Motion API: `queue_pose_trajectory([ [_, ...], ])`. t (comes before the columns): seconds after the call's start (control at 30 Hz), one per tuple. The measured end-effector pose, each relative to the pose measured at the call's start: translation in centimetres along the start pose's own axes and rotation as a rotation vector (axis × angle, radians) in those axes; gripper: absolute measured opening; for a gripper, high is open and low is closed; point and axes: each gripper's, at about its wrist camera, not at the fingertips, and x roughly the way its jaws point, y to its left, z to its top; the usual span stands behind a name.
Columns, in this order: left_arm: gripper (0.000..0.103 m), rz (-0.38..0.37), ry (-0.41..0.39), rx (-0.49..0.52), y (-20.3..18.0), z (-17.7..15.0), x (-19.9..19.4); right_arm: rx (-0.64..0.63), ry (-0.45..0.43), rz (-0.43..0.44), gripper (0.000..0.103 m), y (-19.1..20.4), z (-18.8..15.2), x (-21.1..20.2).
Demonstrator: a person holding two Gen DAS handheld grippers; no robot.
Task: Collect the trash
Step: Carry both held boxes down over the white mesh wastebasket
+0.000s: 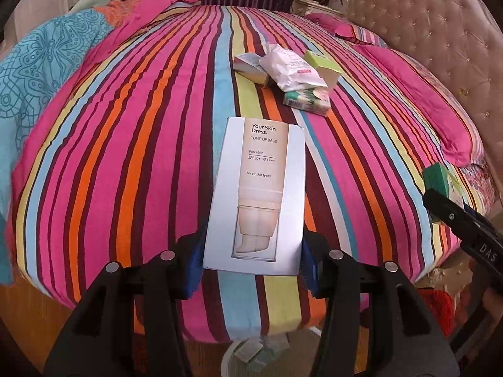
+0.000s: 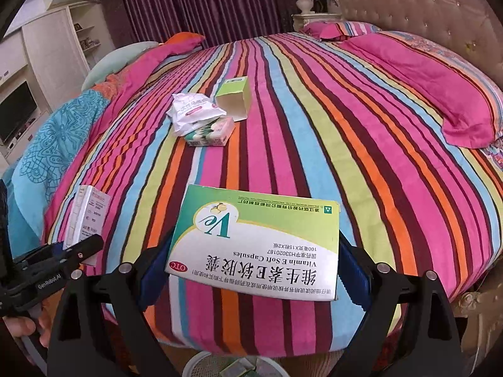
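Left wrist view: white box (image 1: 256, 194), printed "Your Skin Dress. Tone-Up Base", held lengthwise over the bed (image 1: 125, 157); left gripper (image 1: 253, 264) has its blue-padded fingers (image 1: 192, 270) pinching the box's near end from both sides. Bin (image 1: 251, 355) with a pale rim directly below, at the bed's foot, scraps inside.

Right wrist view: green-and-white vitamin E box (image 2: 257, 245), flat, lettering upside down to the camera; right gripper (image 2: 251, 270) has its fingers (image 2: 154, 273) set wide and pinching the box by its two short sides. Bin rim (image 2: 201, 364) below it.

Remaining trash, mid-bed: crumpled white packet (image 2: 191, 114) lying on a green-and-pink carton (image 2: 212, 132); open green carton (image 2: 234, 100) just beside them; a pale box (image 1: 248, 66) touching the packet's far side, seen from the left wrist only.

Surroundings: striped cover, pink pillow (image 2: 440, 94), tufted headboard (image 2: 424, 3), purple curtain (image 2: 201, 3). A person's hand (image 2: 25, 326) grips the left gripper's handle.
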Motion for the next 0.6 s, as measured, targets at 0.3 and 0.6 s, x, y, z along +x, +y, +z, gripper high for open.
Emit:
queue_pose_trajectory([
  [0.3,0.05,-0.005,0.008,0.034,-0.3,-3.4,-1.7,-0.044,0.004,0.008,0.087,0.5,-2.1,-2.4],
  [0.6,0.05,-0.021,0.034,0.051,0.0,-7.3,-3.0,-0.061,0.04,0.032,0.087,0.6,-4.9,-4.4],
])
